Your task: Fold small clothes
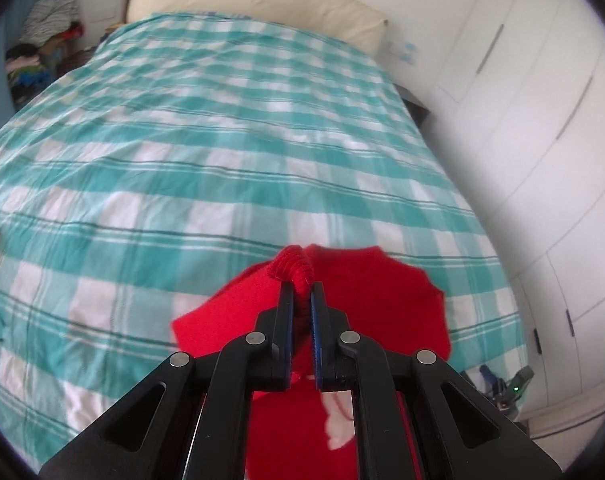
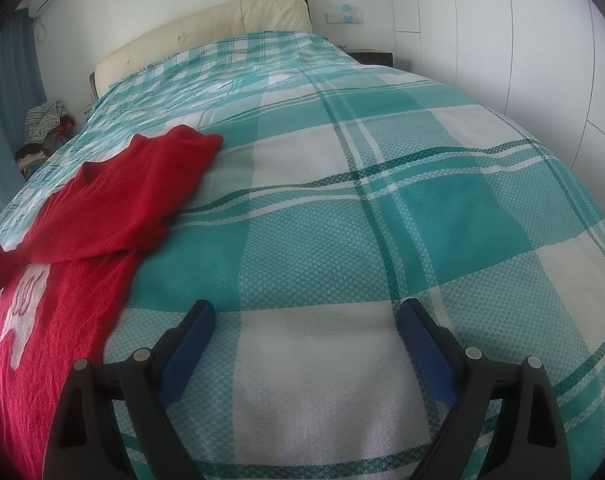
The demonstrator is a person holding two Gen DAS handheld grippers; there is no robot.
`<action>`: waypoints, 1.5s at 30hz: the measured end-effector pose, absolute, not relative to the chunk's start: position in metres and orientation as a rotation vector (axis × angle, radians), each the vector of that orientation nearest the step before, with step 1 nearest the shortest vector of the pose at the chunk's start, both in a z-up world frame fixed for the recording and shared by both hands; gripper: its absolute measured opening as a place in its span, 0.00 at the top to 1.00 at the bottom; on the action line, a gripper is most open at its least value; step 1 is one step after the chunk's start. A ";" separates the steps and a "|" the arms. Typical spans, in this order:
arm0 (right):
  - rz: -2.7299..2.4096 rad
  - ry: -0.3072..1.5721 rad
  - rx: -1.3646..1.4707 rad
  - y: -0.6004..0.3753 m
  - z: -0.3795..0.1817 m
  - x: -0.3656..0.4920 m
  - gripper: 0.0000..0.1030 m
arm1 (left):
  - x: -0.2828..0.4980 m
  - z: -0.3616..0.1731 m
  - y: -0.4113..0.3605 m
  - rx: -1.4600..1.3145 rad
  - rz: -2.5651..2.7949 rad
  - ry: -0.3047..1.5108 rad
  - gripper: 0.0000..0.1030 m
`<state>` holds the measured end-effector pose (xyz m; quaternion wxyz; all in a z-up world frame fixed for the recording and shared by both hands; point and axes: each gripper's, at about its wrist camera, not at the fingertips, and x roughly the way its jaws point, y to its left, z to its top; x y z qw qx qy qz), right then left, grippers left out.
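Note:
A small red knit sweater point(image 2: 114, 208) with a white pattern on its front lies on the bed, at the left of the right wrist view, one sleeve folded across its body. In the left wrist view my left gripper point(image 1: 301, 292) is shut on a ribbed red cuff of the sweater point(image 1: 382, 292) and holds it above the garment. My right gripper point(image 2: 306, 312) is open and empty, low over bare bedspread to the right of the sweater.
The bed has a teal and white checked bedspread point(image 2: 382, 184) and a cream headboard point(image 2: 222, 24). White wardrobe doors point(image 1: 542, 120) run along the right side. A pile of clothes point(image 1: 50, 40) sits at the far left by a blue curtain.

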<state>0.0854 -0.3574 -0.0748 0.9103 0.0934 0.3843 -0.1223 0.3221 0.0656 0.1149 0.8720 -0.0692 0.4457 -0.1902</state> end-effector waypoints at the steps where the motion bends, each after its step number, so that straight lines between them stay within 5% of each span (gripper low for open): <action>1: -0.252 0.792 0.193 -0.357 -0.075 0.085 0.10 | 0.325 0.113 0.041 -0.129 -0.435 0.936 0.94; 6: -0.250 0.792 0.196 -0.357 -0.075 0.086 0.10 | 0.325 0.083 -0.060 -0.031 -0.549 0.966 0.94; 8: -0.250 0.792 0.196 -0.357 -0.075 0.086 0.10 | 0.325 0.063 -0.087 -0.002 -0.561 0.994 0.86; 10: -0.250 0.792 0.196 -0.357 -0.075 0.086 0.10 | 0.323 0.041 -0.103 0.028 -0.523 1.005 0.44; 12: -0.249 0.792 0.197 -0.357 -0.075 0.085 0.10 | 0.318 0.028 -0.104 0.035 -0.474 0.995 0.25; 15: -0.249 0.792 0.197 -0.357 -0.075 0.086 0.10 | 0.309 0.022 -0.084 0.028 -0.437 0.962 0.25; 20: -0.250 0.796 0.193 -0.357 -0.076 0.086 0.09 | 0.294 0.019 -0.003 0.084 -0.258 0.852 0.06; 26: -0.256 0.800 0.183 -0.355 -0.077 0.087 0.09 | 0.268 -0.040 0.063 0.266 -0.260 0.938 0.06; 34: -0.262 0.802 0.175 -0.353 -0.076 0.087 0.09 | 0.266 -0.099 0.035 0.436 -0.154 0.882 0.19; 35: -0.260 0.799 0.179 -0.353 -0.076 0.086 0.09 | 0.272 -0.101 0.038 0.415 -0.117 0.865 0.24; 37: -0.257 0.797 0.184 -0.354 -0.076 0.085 0.09 | 0.281 -0.104 0.053 0.328 -0.095 0.872 0.74; 39: -0.257 0.798 0.183 -0.354 -0.076 0.085 0.09 | 0.284 -0.112 0.066 0.249 -0.112 0.920 0.91; 45: -0.257 0.801 0.180 -0.354 -0.076 0.085 0.08 | 0.265 -0.124 0.062 0.337 -0.100 0.890 0.90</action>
